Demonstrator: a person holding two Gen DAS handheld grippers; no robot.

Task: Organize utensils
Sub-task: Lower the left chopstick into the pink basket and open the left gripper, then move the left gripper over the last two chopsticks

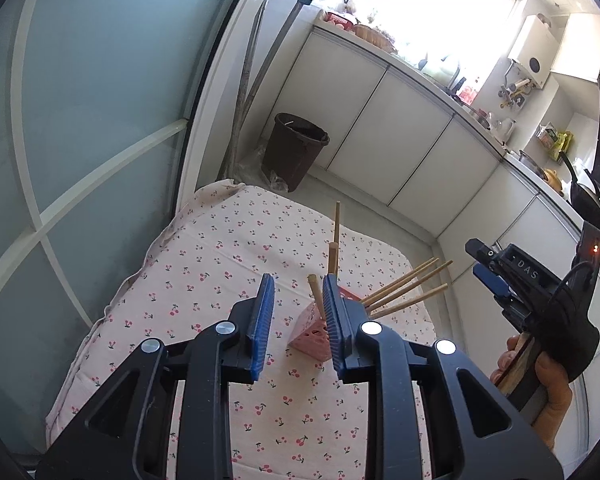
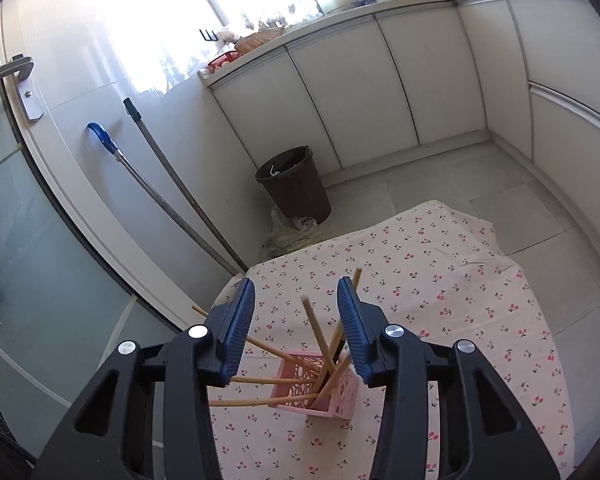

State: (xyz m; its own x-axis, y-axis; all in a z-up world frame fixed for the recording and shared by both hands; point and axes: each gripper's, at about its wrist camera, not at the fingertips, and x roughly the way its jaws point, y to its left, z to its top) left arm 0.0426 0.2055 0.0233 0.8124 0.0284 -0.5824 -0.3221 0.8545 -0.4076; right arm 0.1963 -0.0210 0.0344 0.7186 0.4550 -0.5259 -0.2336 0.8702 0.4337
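Sunlit kitchen (image 2: 204, 12), white cabinets (image 2: 340, 92)

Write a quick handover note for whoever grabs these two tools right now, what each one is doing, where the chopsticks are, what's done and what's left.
Left tool: open, empty, pointing at the holder.
Right tool: open, nothing between its pads, above the holder.
Pink perforated plastic holder: upright on the cherry-print tablecloth.
Wooden chopsticks: all in view stand in the holder, splayed, several leaning far out over its rim.
Done: chopsticks in the holder.
Left: no loose utensils visible on the cloth; perhaps straighten the leaning ones.
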